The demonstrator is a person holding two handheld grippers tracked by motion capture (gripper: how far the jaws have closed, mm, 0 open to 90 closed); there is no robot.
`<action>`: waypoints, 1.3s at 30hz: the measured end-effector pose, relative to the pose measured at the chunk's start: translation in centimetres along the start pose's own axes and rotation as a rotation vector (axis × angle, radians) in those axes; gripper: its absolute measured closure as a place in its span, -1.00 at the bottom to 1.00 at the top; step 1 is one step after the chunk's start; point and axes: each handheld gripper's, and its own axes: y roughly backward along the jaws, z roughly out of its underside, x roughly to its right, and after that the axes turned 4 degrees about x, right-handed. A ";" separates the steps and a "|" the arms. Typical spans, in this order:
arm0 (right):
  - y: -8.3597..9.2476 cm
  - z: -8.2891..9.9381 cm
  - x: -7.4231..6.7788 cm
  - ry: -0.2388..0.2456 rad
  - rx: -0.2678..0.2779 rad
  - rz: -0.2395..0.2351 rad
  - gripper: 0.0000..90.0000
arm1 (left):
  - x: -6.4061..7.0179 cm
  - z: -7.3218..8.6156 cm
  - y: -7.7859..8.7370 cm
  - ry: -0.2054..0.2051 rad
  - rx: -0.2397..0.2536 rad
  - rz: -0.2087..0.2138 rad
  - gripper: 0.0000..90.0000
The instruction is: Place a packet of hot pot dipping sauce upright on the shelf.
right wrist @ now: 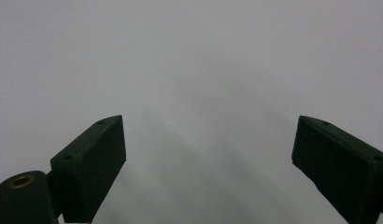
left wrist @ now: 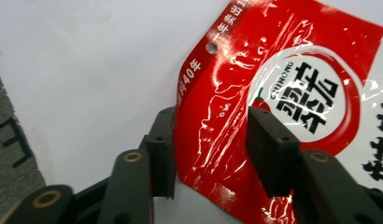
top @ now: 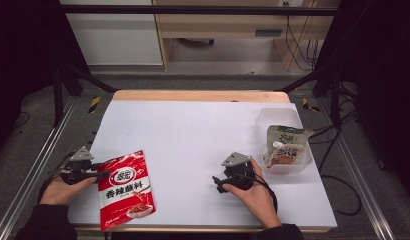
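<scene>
- Left gripper [top: 100, 174], at 8 o'clock on the white table [top: 193, 135]: its jaws are seen partly closed around the left edge of the red sauce pouch [top: 127, 189], which lies flat near the front edge at about 7 o'clock. In the left gripper view the pouch [left wrist: 283, 93] sits between the two pads; whether they already press on it cannot be told.
- Risk, left side: the glossy film may slide out if only the thin edge is caught, or the pouch may be pushed toward the table's front edge rather than pinched.
- Right gripper [top: 217, 182], at 5 o'clock: its jaws are spread wide over bare table, with nothing between them.
- Clear plastic tub [top: 265, 119], at 3 o'clock: a green spouted pouch [top: 285, 146] is leaning inside it.
- Risk, right side: if the tub is where the red pouch is meant to go, the light tub may be tipped or shoved by it, since the space is partly taken.
- Count: two grippers, one red pouch, one green pouch, one tub.
</scene>
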 end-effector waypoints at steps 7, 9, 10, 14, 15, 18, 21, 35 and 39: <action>0.0 0.0 0.0 0.000 -0.001 0.000 -0.77 | 0.4 -0.2 -0.2 -0.006 -0.015 -0.041 0.68; -0.1 0.0 0.0 0.004 0.000 0.001 -0.77 | 0.6 -0.4 -0.3 -0.012 -0.023 -0.067 0.81; -0.1 0.0 0.0 0.004 0.000 0.001 -0.77 | 0.6 -0.4 -0.3 -0.012 -0.023 -0.067 0.87; 0.0 0.0 0.0 0.005 -0.001 0.003 -0.77 | 0.8 -0.7 -0.4 -0.030 -0.027 -0.095 1.00; 0.0 0.0 0.0 0.004 -0.001 0.003 -0.77 | 0.9 -0.8 -0.3 -0.036 -0.030 -0.096 1.00; 0.0 0.0 0.0 0.006 0.002 0.004 -0.77 | 1.1 -1.2 0.0 -0.046 0.012 -0.101 1.00; 0.1 -0.1 -0.1 0.009 0.007 0.008 -0.76 | 1.8 -2.3 0.8 -0.076 0.079 -0.108 1.00; 1.9 -4.2 -0.7 0.070 0.054 -0.001 -0.69 | 7.0 -9.2 2.4 -0.226 0.276 -0.102 1.00; 2.9 -6.8 -1.0 0.109 0.062 -0.030 -0.64 | 7.9 -11.0 2.4 -0.263 0.290 -0.102 1.00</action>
